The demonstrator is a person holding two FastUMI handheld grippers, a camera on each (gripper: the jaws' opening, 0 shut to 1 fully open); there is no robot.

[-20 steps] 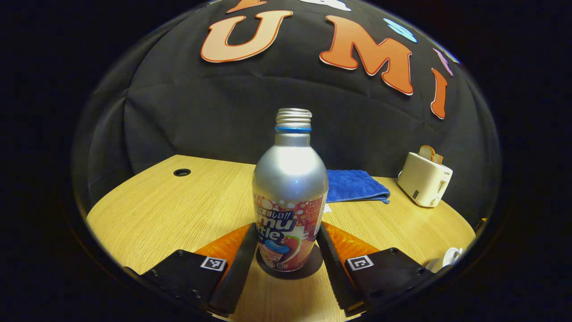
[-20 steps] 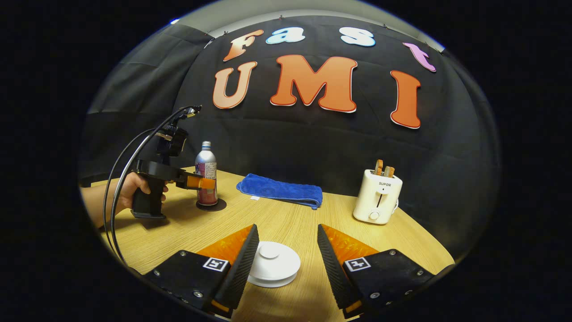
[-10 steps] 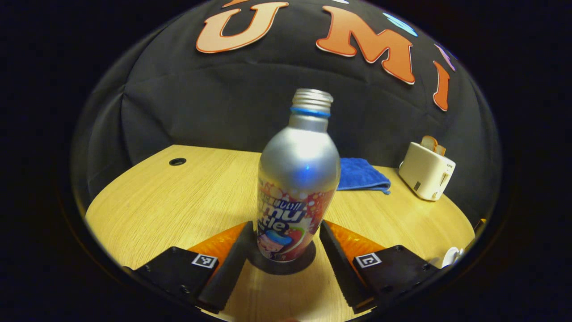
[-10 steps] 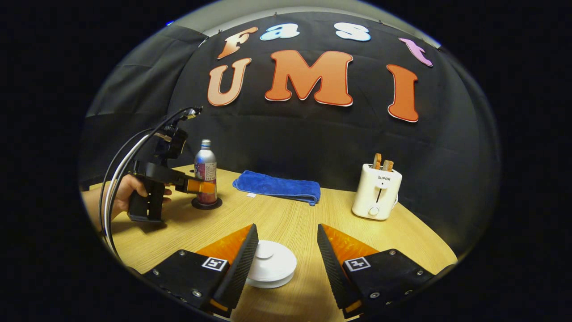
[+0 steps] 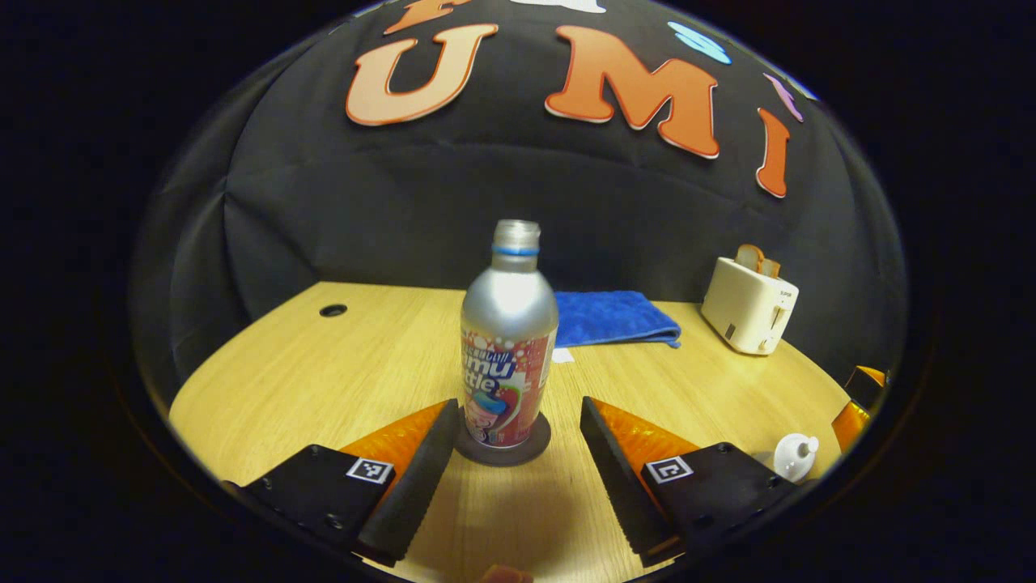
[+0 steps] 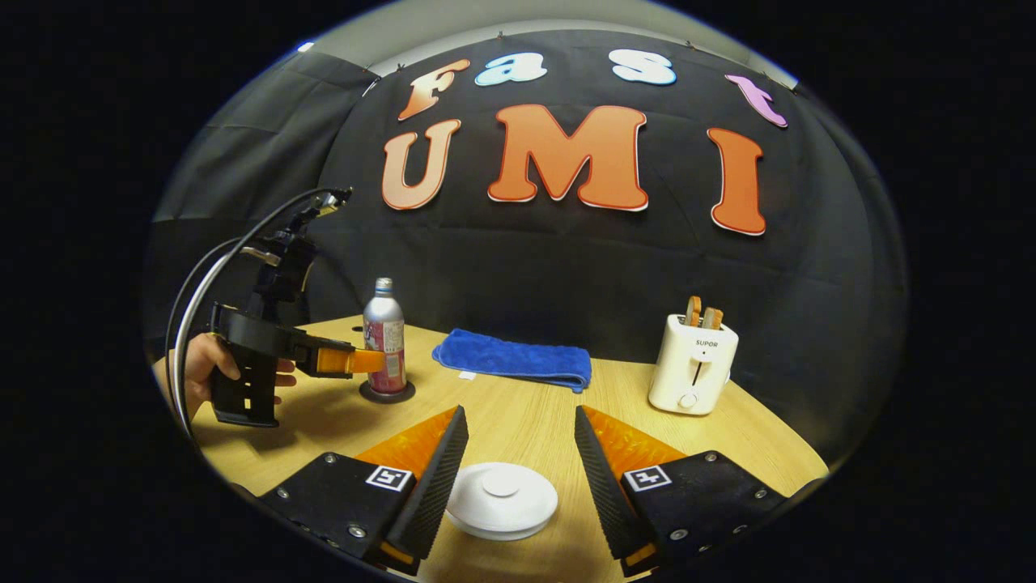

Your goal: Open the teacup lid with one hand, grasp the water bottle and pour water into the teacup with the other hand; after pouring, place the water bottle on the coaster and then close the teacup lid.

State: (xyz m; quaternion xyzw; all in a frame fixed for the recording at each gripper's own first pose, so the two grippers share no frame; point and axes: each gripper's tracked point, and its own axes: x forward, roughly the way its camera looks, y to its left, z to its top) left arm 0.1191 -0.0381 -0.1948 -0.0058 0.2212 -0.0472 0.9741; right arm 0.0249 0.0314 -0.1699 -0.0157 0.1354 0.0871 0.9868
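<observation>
In the left gripper view the water bottle (image 5: pixel 508 340) stands upright on a dark round coaster (image 5: pixel 503 447) on the wooden bench (image 5: pixel 324 372), with its threaded neck bare of a cap. The left gripper (image 5: pixel 510 453) has its jaws spread wide, one to each side of the bottle's base and apart from it, holding nothing. Behind the bottle lies a folded blue towel (image 5: pixel 611 317), and a cream toaster (image 5: pixel 749 304) with bread in its slots stands off to the right near the bench's back edge. In the right gripper view the right gripper (image 6: pixel 518 457) also has its jaws wide open and empty; the white teacup lid (image 6: pixel 502 500) sits between them, touching neither finger. Whether the lid rests on the cup or on the bench itself cannot be told. Farther off at the left of that view, a hand (image 6: pixel 198 372) grips the left gripper's handle beside the bottle.
</observation>
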